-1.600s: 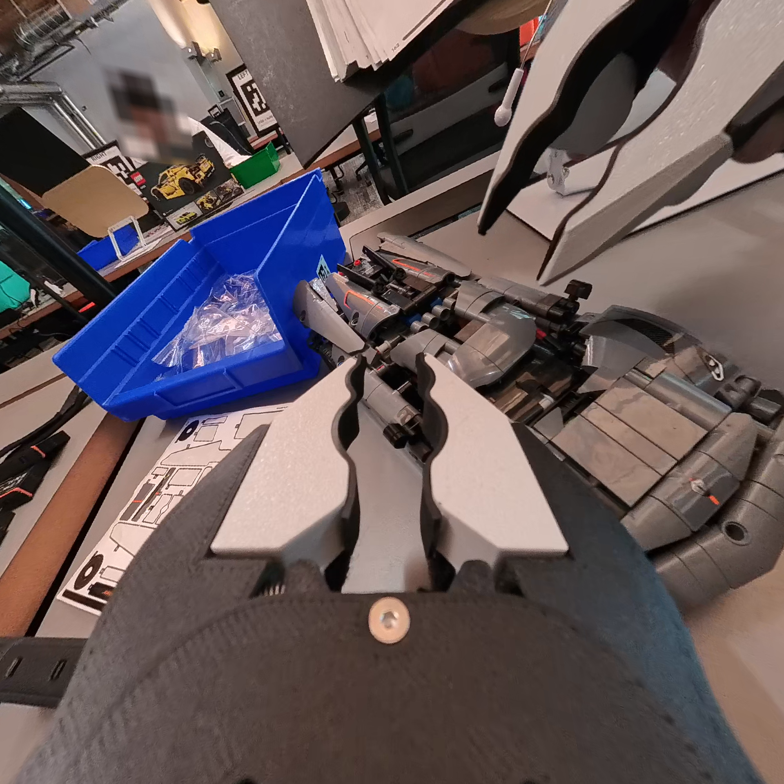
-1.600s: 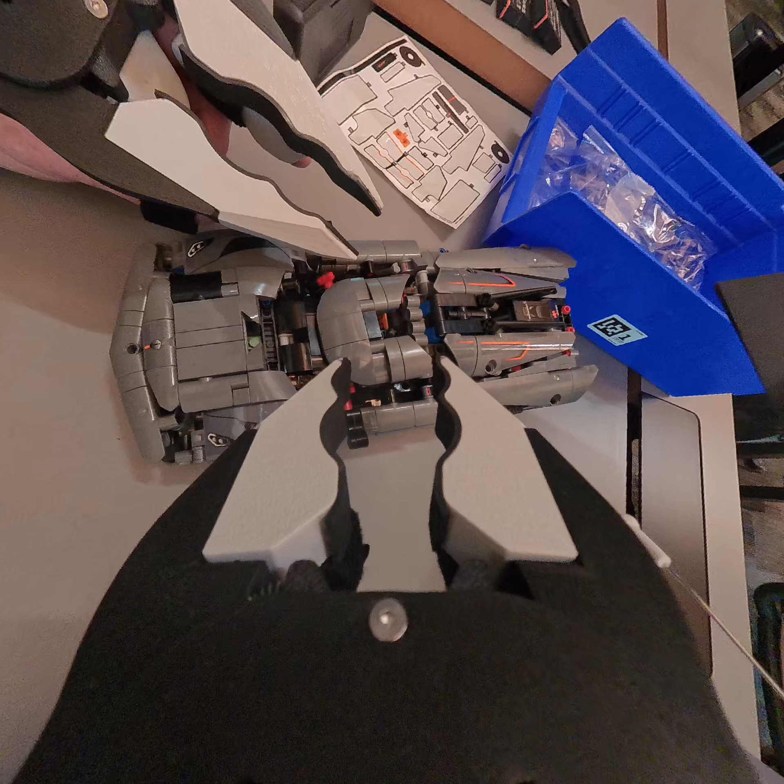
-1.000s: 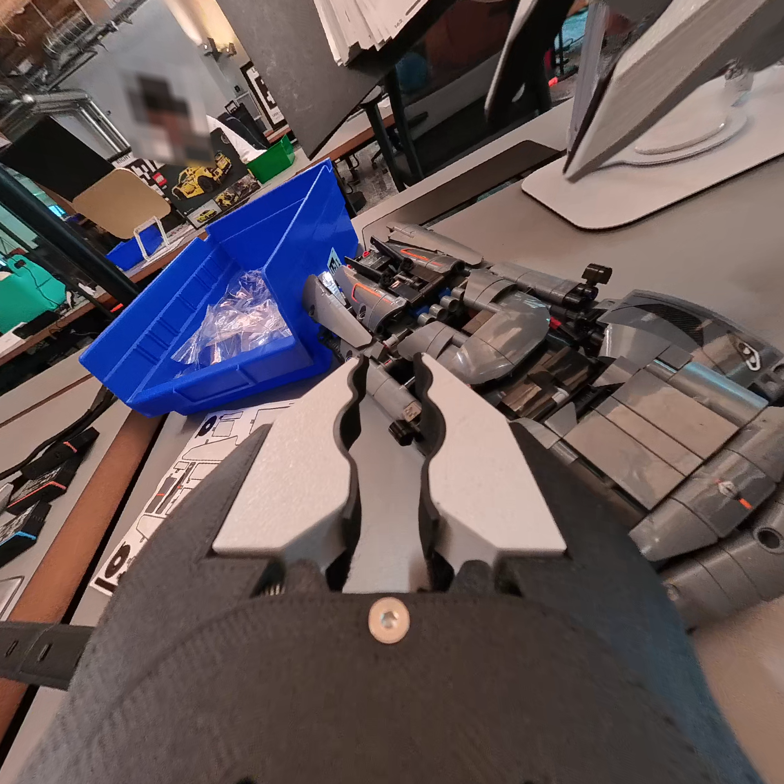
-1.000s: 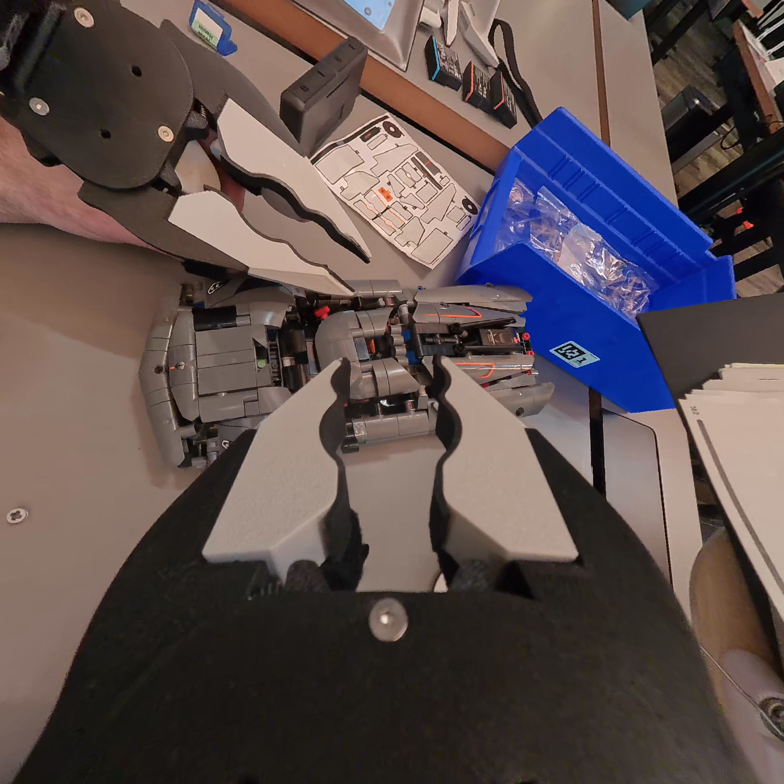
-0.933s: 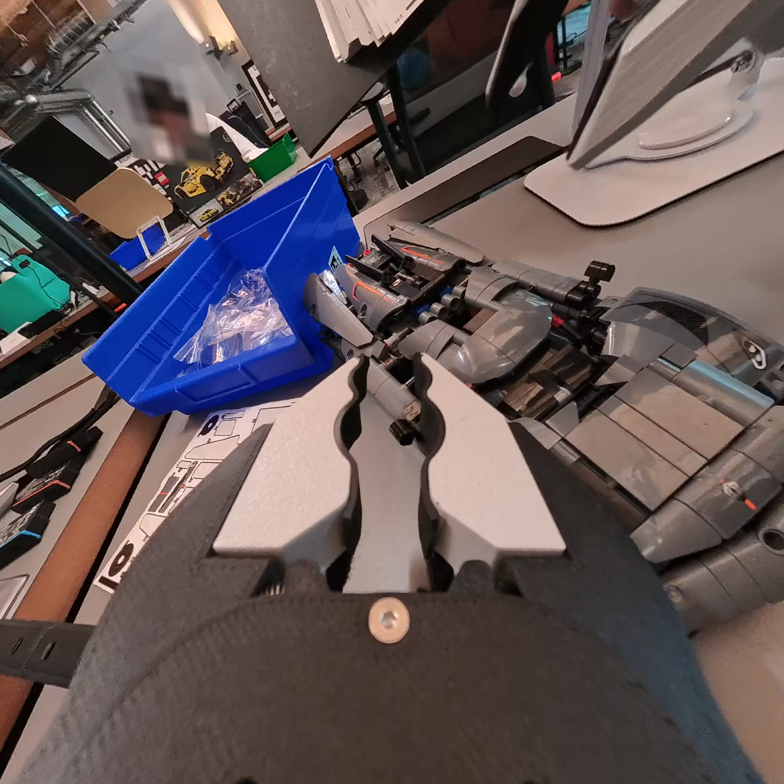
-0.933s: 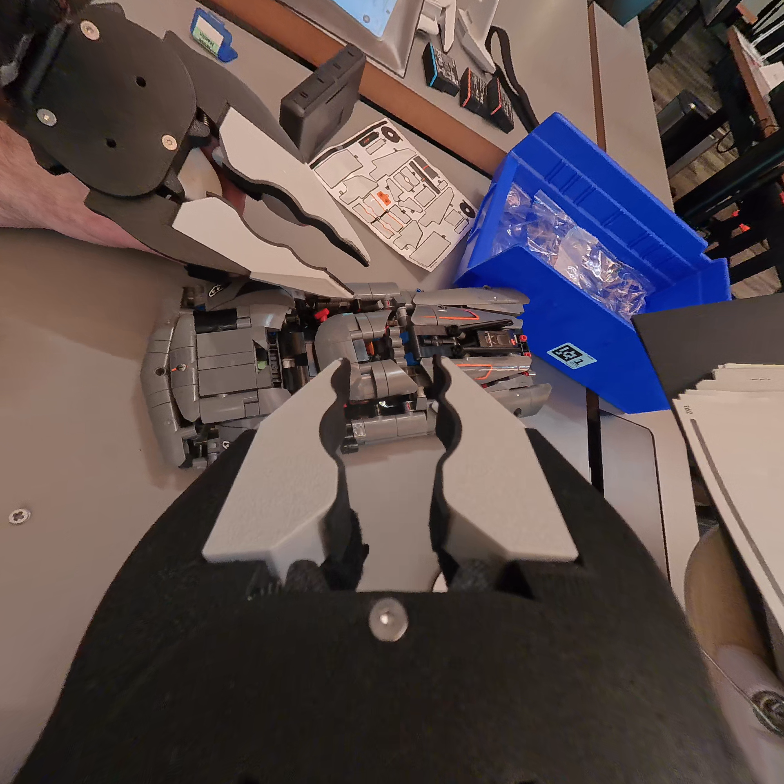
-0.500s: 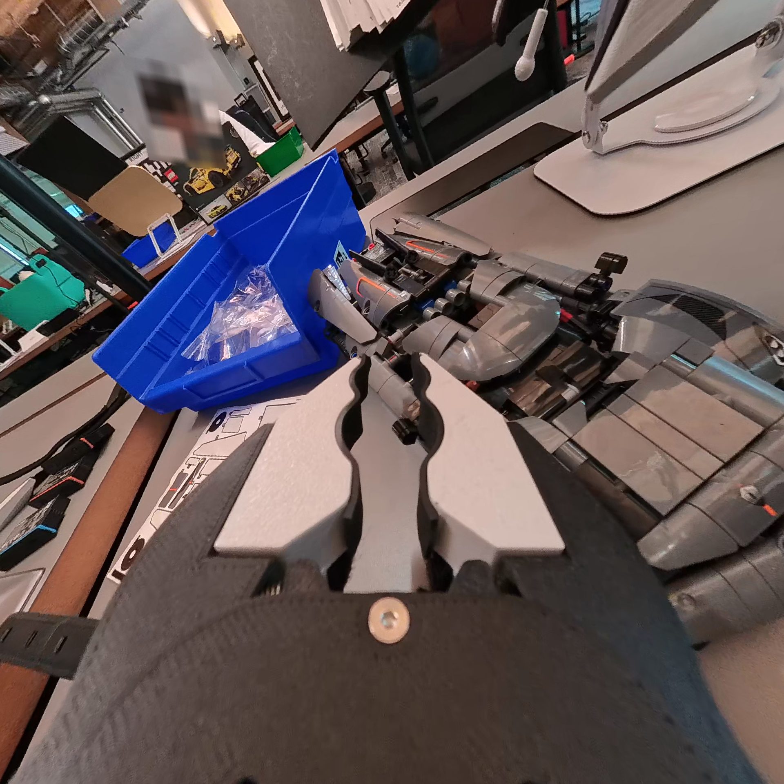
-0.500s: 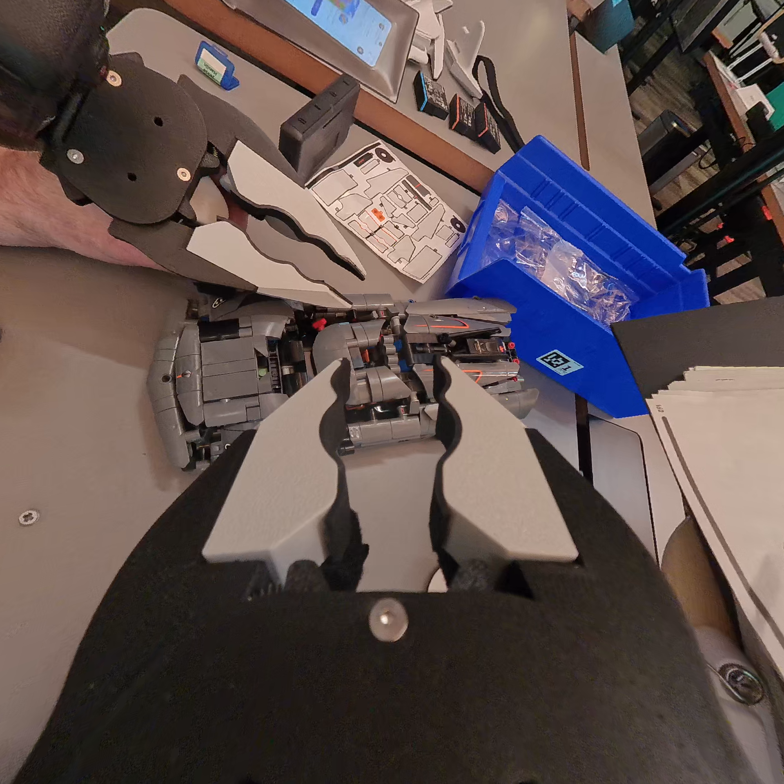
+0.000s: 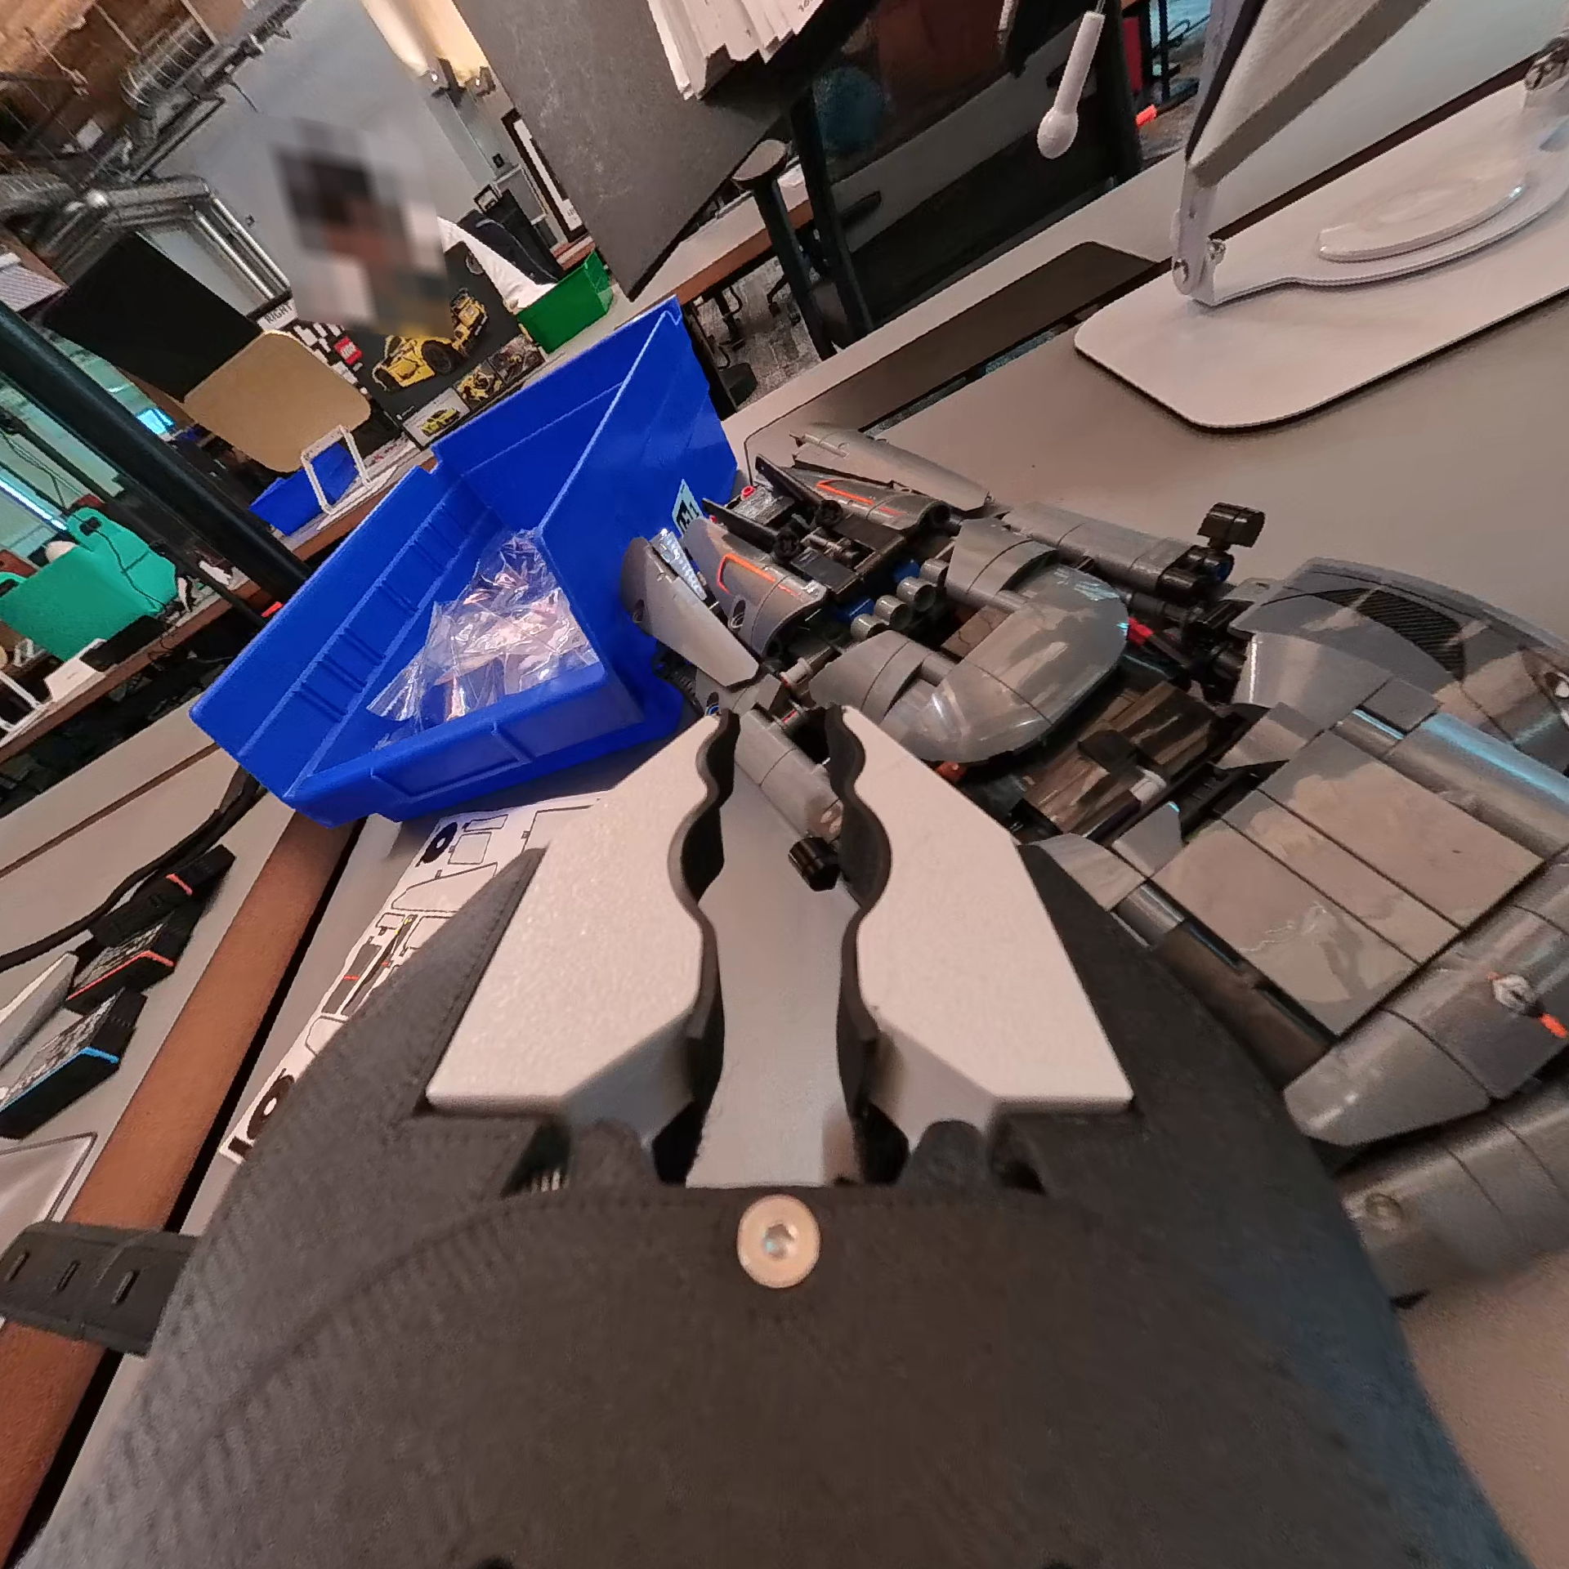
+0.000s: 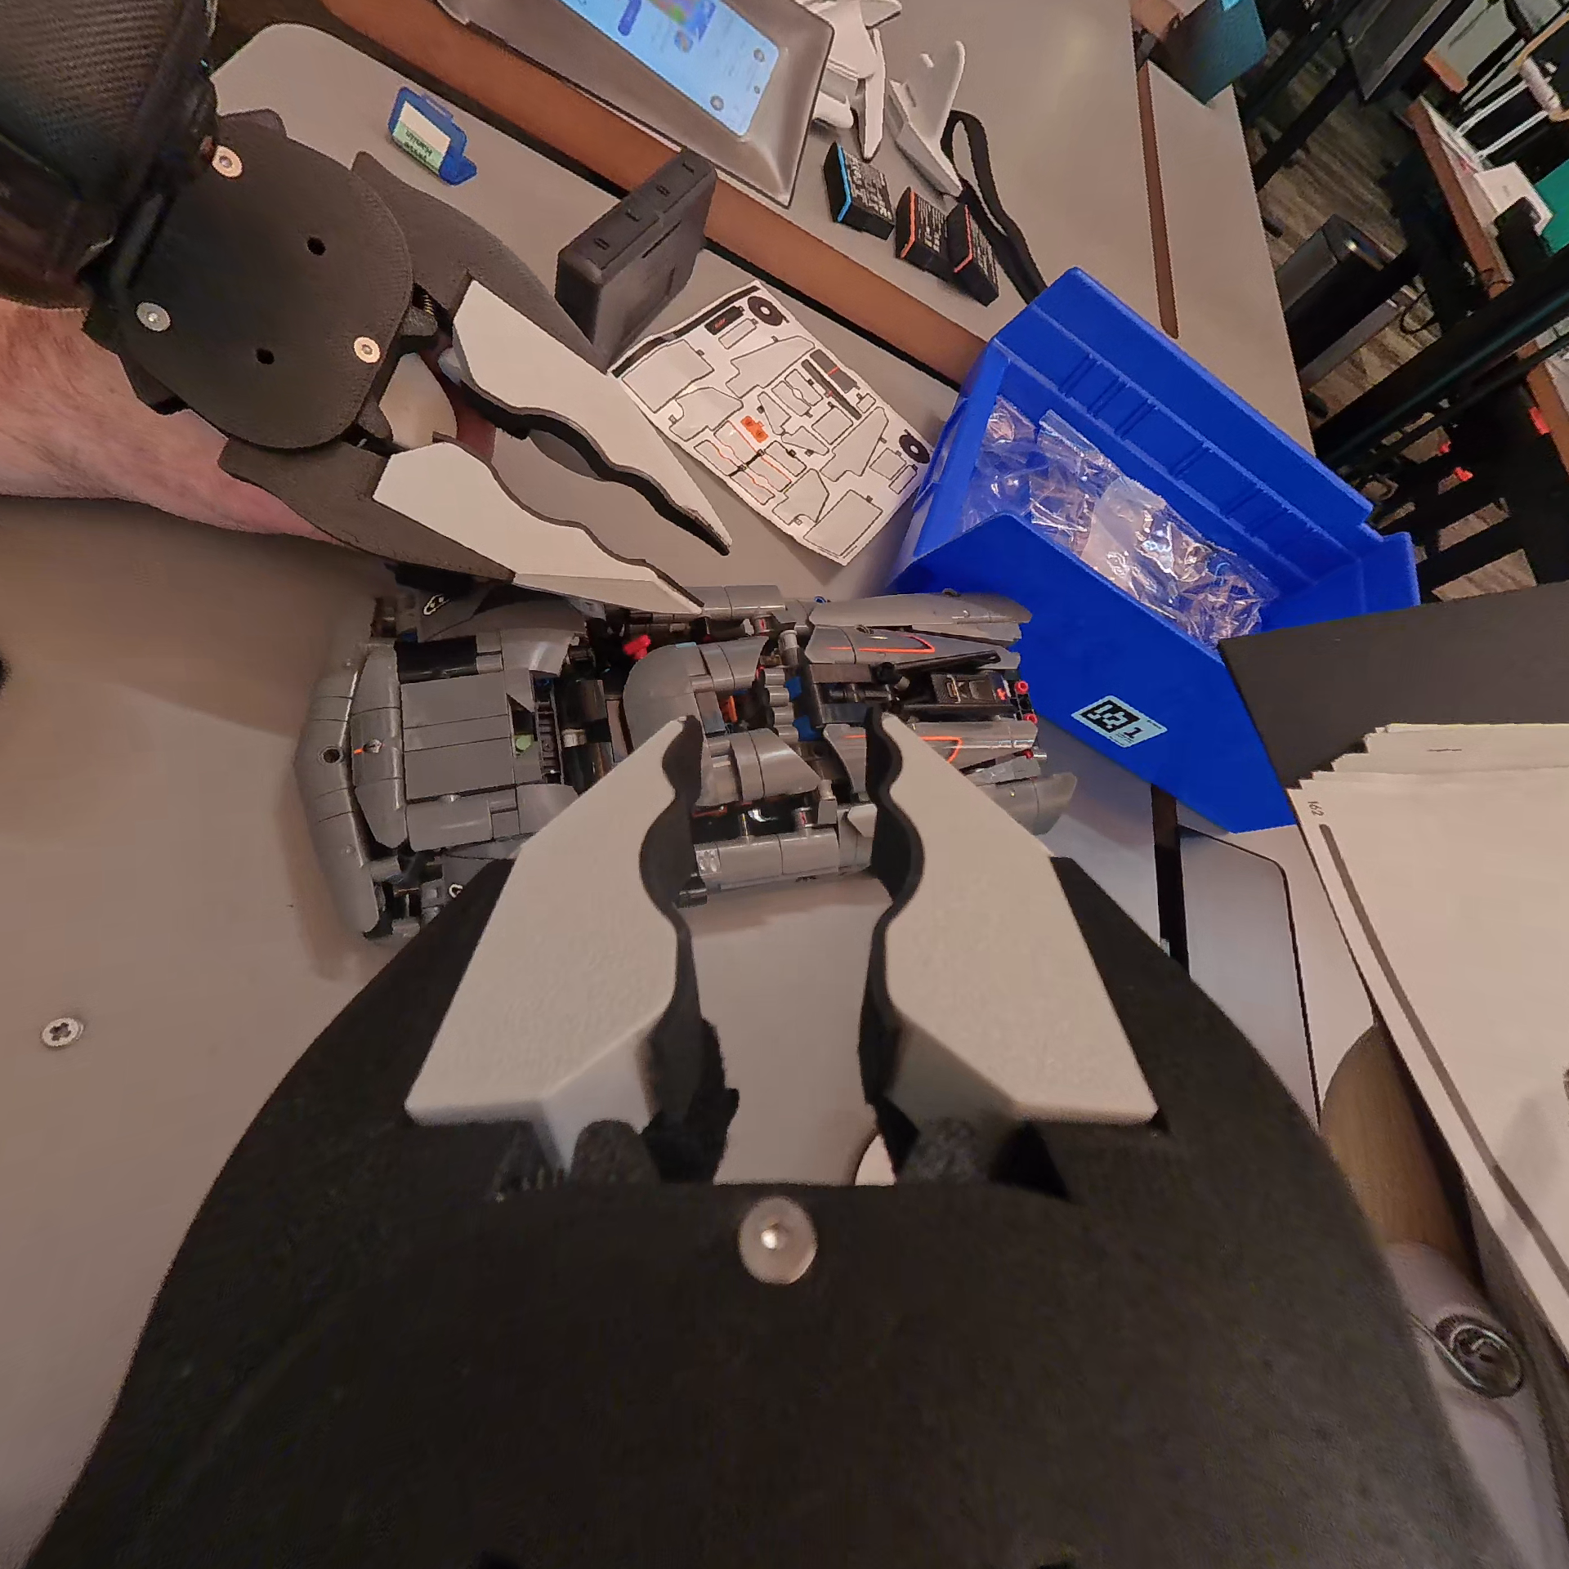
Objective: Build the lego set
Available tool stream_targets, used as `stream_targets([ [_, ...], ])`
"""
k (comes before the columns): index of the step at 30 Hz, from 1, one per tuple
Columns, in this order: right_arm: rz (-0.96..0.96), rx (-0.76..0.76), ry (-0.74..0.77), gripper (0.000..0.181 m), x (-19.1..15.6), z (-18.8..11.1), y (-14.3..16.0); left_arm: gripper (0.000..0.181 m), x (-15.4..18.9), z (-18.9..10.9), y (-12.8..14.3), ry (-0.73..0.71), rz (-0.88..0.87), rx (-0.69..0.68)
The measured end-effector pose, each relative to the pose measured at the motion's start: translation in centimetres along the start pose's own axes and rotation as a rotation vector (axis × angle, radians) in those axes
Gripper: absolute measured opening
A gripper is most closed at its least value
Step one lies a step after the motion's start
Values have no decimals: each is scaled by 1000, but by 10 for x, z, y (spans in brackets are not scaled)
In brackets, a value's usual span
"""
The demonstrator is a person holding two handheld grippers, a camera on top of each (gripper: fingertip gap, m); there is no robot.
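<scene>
A grey lego car (image 10: 475, 739) lies on the grey table, its tail against a blue bin (image 10: 1019, 611). It also shows in the left wrist view (image 9: 1324, 849). My right gripper (image 10: 777, 730) is open and empty, held well above the car's middle. My left gripper (image 9: 781, 722) is open, low at the car's near side. A grey side beam with a black pin (image 9: 811, 862) shows between its fingers. In the right wrist view the left gripper (image 10: 709, 576) has its lower finger over the car's far edge, and nothing is held.
The blue bin (image 9: 594, 475) holds clear bags of parts (image 10: 1121, 518). A sticker sheet (image 10: 790, 424) lies beside it. Behind are a black box (image 10: 637, 246), a tablet (image 10: 671, 51) and batteries (image 10: 925, 221). An open booklet (image 10: 1460, 849) stands at the right, and a white stand base (image 9: 1324, 340) lies beyond the car. The grippers' ends are close to 11 cm from one another.
My right gripper has risen and drawn back from the car, and has left the left wrist view. My left gripper has stayed at the car's side, shifting only slightly.
</scene>
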State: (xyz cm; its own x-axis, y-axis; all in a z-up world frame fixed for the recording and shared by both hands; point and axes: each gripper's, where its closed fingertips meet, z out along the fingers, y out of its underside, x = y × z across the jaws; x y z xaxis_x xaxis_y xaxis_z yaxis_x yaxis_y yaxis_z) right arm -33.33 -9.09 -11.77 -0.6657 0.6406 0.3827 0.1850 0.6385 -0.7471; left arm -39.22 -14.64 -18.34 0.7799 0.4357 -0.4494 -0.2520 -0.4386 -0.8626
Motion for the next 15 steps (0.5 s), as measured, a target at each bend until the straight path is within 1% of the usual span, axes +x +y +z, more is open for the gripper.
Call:
stream_targets([
  [15,-2,-7,-2,37,-1,1,1,21,0,0,0,1,-2,0],
])
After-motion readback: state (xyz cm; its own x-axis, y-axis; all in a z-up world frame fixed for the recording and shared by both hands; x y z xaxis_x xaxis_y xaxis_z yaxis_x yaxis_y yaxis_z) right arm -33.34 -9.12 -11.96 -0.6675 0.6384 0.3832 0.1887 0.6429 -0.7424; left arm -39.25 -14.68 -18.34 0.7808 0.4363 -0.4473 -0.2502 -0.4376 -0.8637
